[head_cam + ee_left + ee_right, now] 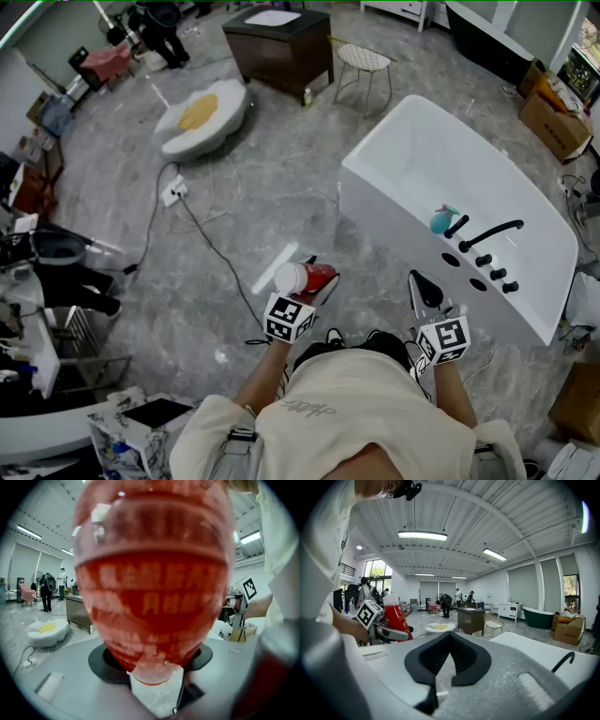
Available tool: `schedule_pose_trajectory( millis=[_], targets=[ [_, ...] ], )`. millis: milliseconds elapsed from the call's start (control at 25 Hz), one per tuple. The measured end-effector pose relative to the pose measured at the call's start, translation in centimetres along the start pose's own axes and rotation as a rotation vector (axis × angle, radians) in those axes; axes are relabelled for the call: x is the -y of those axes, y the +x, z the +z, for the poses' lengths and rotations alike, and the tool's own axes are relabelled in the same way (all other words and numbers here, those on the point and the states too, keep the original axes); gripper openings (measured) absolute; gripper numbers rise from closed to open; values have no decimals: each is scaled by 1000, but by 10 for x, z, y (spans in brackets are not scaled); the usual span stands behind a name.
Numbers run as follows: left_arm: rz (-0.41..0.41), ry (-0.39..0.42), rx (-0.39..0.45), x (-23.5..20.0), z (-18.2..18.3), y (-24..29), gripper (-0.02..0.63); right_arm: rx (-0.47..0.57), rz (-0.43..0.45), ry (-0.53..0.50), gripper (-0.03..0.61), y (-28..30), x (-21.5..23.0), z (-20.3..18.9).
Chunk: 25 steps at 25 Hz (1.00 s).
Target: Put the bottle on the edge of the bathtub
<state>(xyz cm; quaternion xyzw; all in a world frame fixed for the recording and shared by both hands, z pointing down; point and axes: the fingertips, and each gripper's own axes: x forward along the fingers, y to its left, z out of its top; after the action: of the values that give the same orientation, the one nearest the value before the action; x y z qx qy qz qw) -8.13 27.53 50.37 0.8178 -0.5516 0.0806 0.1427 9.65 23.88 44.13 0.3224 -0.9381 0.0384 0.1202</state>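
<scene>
A: Head view first. Where's the bottle?

B: Lower centre of frame. Red bottle (311, 277), white cap, pinched in the left gripper (324, 285) above grey marble floor. It is left of the bathtub (375, 202) and apart from it, not on the rim.

A: Other tongs?

B: Right gripper (415, 278) just right of that, close to the tub's near wall, jaws drawn to a narrow point, carrying nothing. A black faucet (492, 230) and a teal object (441, 221) are on the tub's rim at centre right.

A: Left gripper view?

B: The bottle (152, 573) fills most of the frame, red and translucent, with pale lettering that I cannot read. The left gripper (152, 662) has its dark pads clamped against the bottle's lower sides. An egg-shaped cushion (47, 630) lies on the floor, lower left.

A: Right gripper view?

B: The right gripper (450, 637) shows its black pads pressed together at the tips, with nothing between them. At centre left the bottle (396, 613) stands near upright in the left gripper (390, 631). The white bathtub (534, 653) edge runs along the lower right
</scene>
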Motion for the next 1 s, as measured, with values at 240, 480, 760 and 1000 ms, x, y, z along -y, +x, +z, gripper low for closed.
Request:
schedule_pose_trajectory(
  millis=[240,480,760,1000],
  targets=[
    [-8,-18,-10,-4,-7,-5,301,-15,-34,-15,0,12,-6,-4],
    [-15,-25,-20,-9,-16,-11,301,-30,-29,-17,0,14,-15,-8],
    [-29,-35,-38,-14,-20,-4,301,-74,-51,24,0,13,-7,-27],
    [-5,-28,-42,-34,-7,27,301,-78,-25,59,0,48,19,-31]
  ],
)
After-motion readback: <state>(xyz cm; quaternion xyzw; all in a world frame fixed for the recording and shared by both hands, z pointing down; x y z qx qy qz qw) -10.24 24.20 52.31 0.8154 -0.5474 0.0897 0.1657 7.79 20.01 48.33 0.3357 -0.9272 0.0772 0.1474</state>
